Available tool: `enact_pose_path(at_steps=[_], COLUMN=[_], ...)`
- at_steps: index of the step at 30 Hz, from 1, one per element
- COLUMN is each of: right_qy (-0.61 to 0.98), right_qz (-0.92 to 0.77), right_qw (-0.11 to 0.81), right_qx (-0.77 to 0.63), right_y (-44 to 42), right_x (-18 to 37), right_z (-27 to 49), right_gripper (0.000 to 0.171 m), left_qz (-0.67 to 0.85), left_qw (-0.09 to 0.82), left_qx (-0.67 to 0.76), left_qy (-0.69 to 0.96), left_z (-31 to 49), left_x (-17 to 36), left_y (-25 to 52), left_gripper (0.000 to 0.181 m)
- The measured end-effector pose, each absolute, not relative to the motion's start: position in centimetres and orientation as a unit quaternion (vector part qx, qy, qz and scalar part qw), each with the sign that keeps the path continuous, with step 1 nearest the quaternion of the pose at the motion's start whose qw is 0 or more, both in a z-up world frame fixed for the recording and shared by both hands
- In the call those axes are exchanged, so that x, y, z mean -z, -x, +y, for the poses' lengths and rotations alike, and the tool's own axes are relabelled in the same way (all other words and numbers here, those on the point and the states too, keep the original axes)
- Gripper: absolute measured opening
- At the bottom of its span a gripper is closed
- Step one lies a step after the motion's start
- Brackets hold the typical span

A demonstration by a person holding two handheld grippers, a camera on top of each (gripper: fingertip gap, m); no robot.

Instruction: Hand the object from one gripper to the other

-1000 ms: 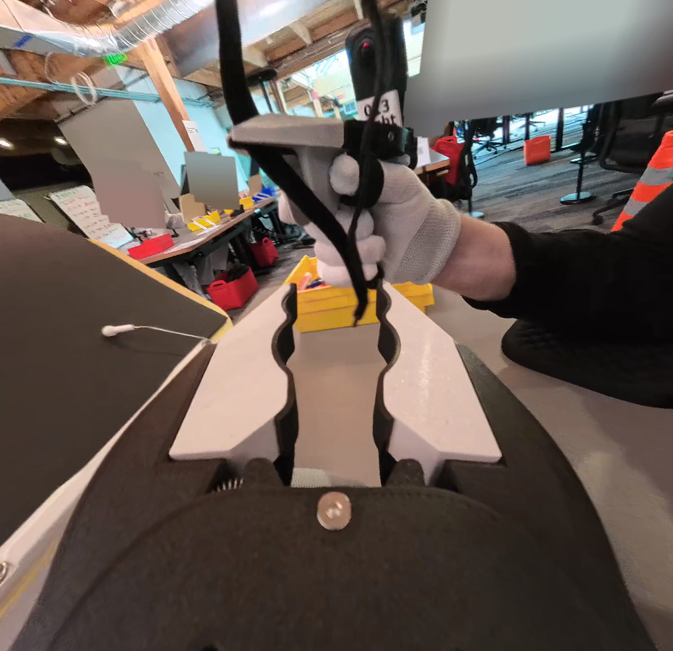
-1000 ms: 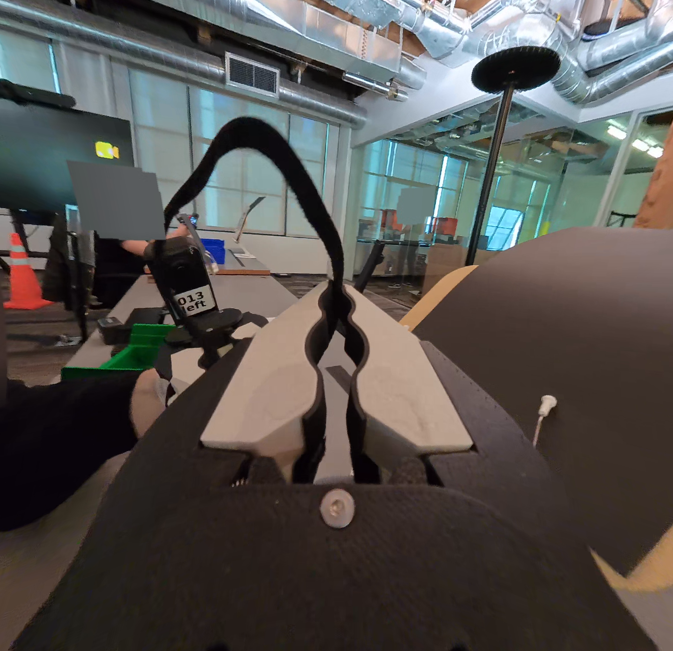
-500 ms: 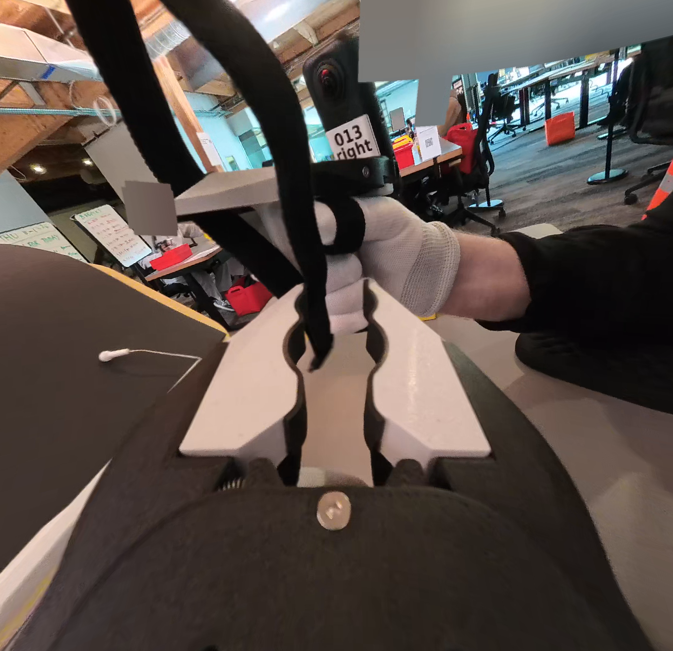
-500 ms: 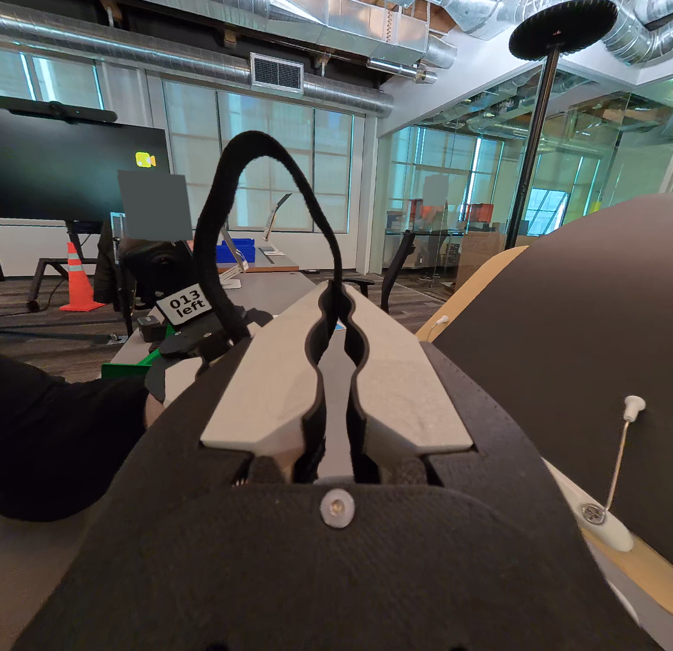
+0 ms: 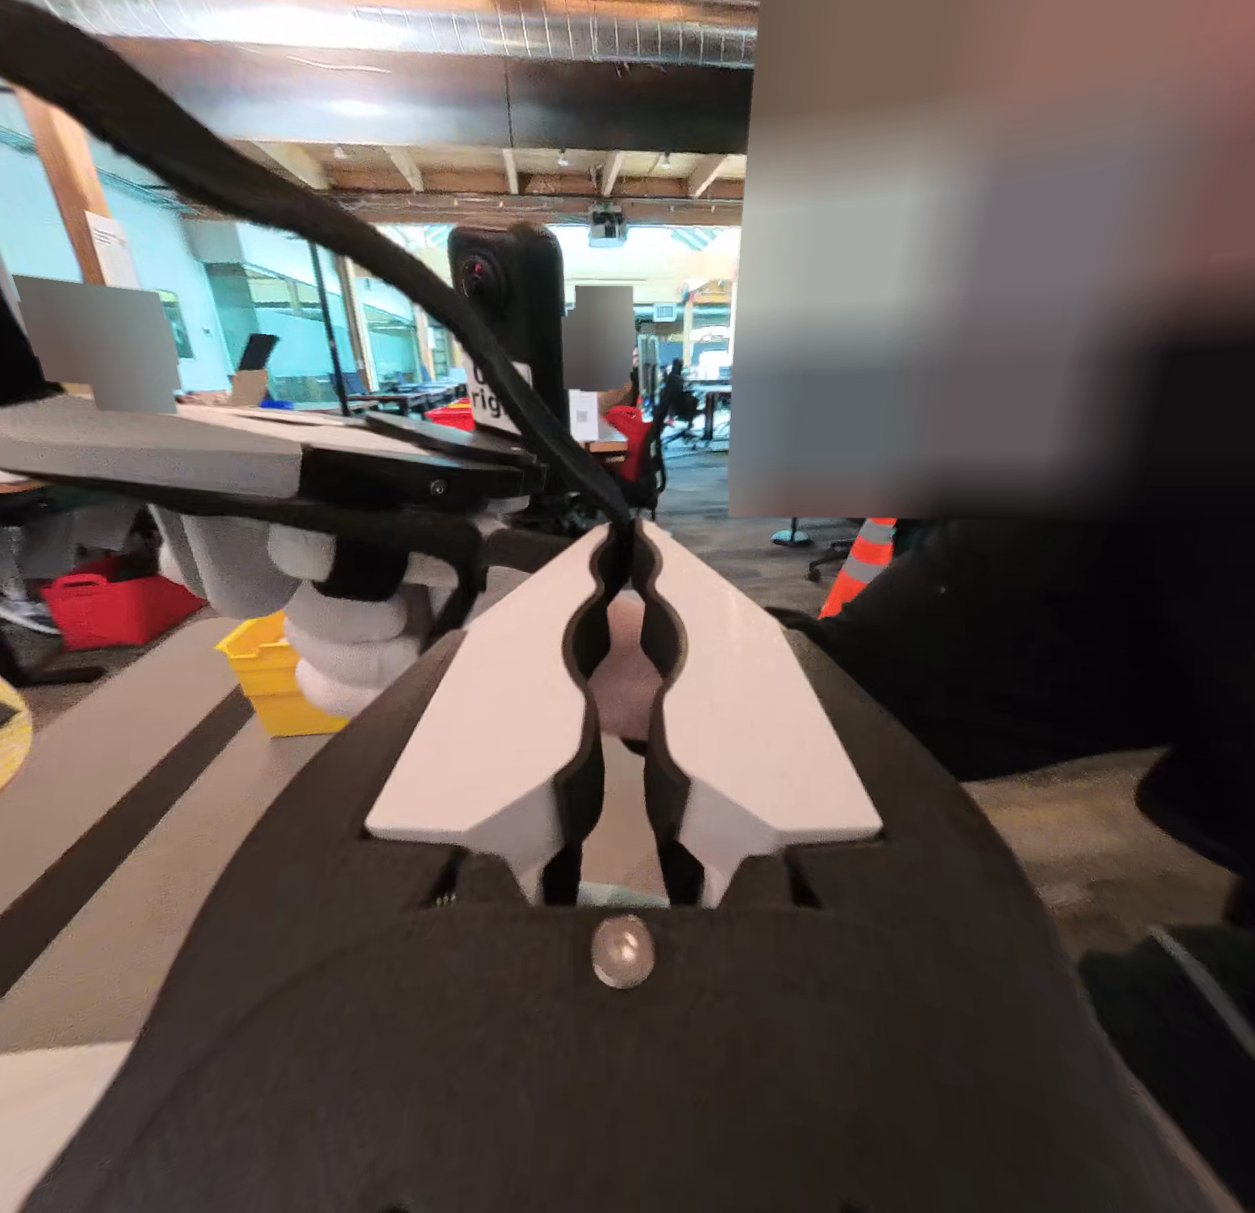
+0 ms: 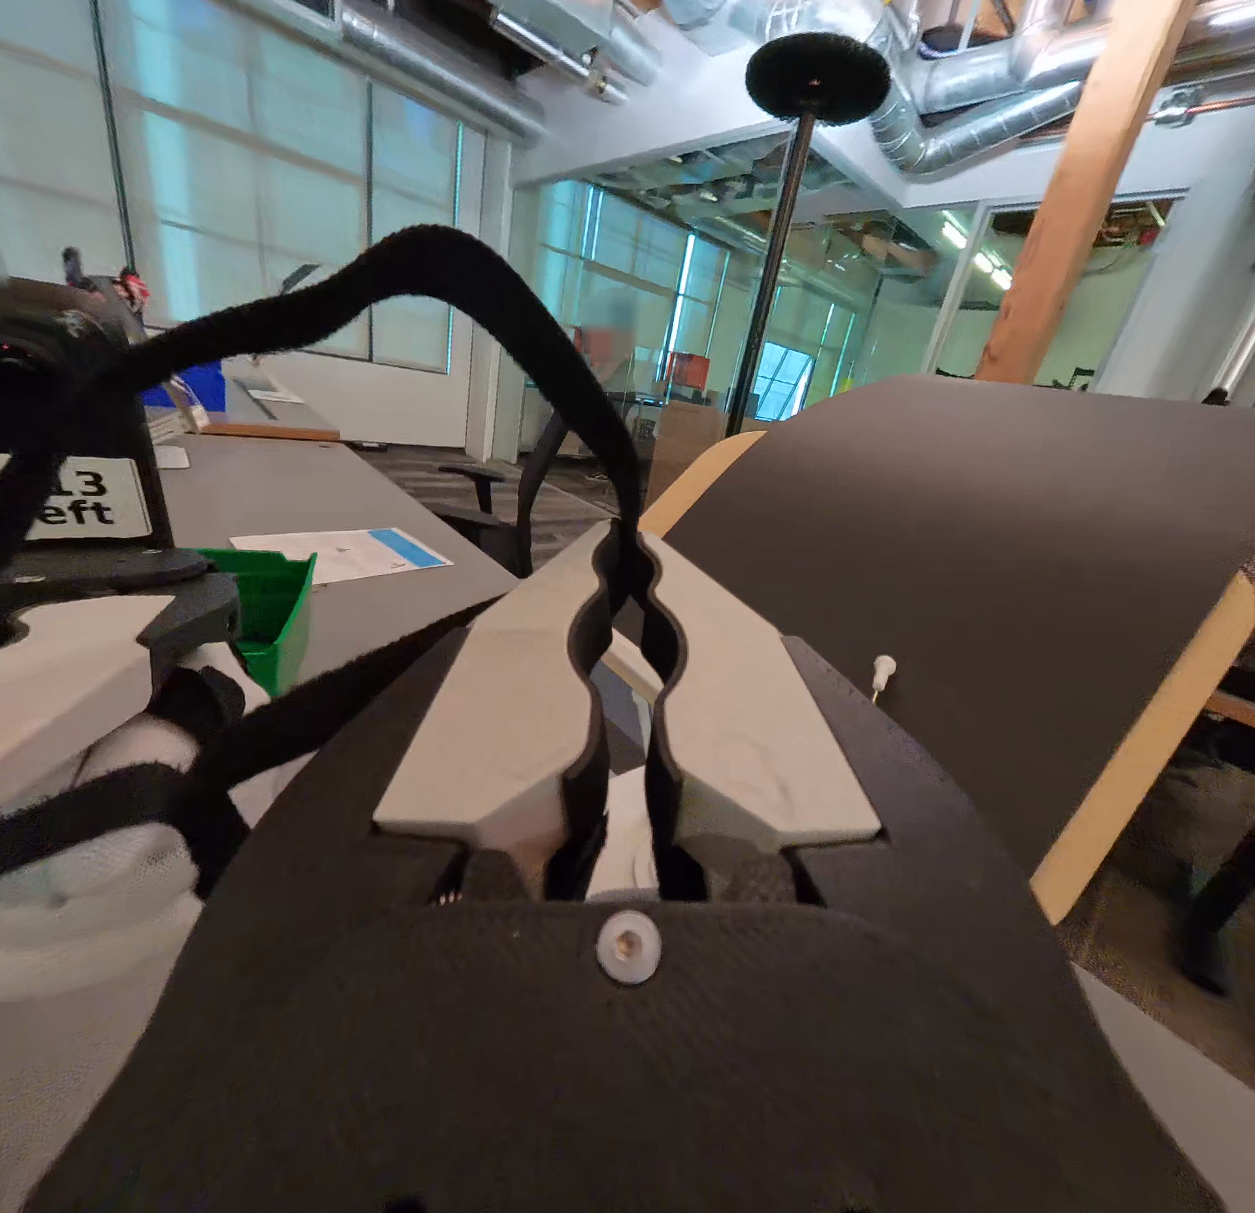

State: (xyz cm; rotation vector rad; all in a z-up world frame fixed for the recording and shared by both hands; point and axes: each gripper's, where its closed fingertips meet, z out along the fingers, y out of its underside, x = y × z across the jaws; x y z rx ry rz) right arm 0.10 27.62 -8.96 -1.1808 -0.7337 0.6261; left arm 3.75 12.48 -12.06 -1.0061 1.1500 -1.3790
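Both grippers hold one object: a black fabric strap, soft and fuzzy, arching in the air between them. The left gripper has its white fingers pressed together at the tips, pinching one end of the strap. The right gripper is likewise closed at the tips on the strap's other part, which rises from there in a high loop and runs off toward the left unit.

Judgement: this is the shared-hold stage of the handover. Both ends are clamped so the limp strap cannot drop before one side lets go; which side will let go cannot be read from the views.

The person's gloved hand grips the right unit's handle close beside the left gripper's tips. The two units sit near each other, nearly crossing, so there is little spare room between them.

Clearances: a grey desk lies below, carrying a green bin and a paper sheet. A dark curved panel with a pale edge stands just right of the right gripper and limits travel that way. Upward and toward the open office floor the space looks free.
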Motion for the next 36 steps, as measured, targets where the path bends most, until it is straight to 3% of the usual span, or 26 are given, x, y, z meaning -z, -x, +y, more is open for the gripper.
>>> enact_pose_path(at_steps=[4, 7, 11, 19, 36], right_qy=[0.53, 0.54, 0.538, 0.526, 0.539], right_qz=[-0.343, -0.329, -0.35, -0.379, -0.546], right_qw=[0.749, 0.766, 0.758, 0.74, 0.58], right_qx=[-0.203, -0.113, -0.114, -0.182, -0.274], right_y=[-1.1, -3.1, -3.4, -4.0, 1.6], right_x=[8.5, 8.5, 8.8, 8.1, 15.2], right_z=[28.0, 29.6, 29.7, 28.6, 25.1], right_gripper=[0.0, 0.0, 0.0, 0.0, 0.0], left_qz=[0.483, 0.55, 0.548, 0.522, 0.449], left_qw=[0.492, 0.426, 0.418, 0.486, 0.58], left_qx=[0.583, 0.611, 0.593, 0.552, 0.519], left_qy=[0.43, 0.376, 0.416, 0.431, 0.439], left_z=[12.6, 7.5, 8.4, 13.1, 17.0], left_x=[12.0, 12.7, 14.8, 11.9, 7.7], left_y=[-3.3, -4.2, -5.9, -1.1, 4.0], left_gripper=[0.0, 0.0, 0.0, 0.0, 0.0])
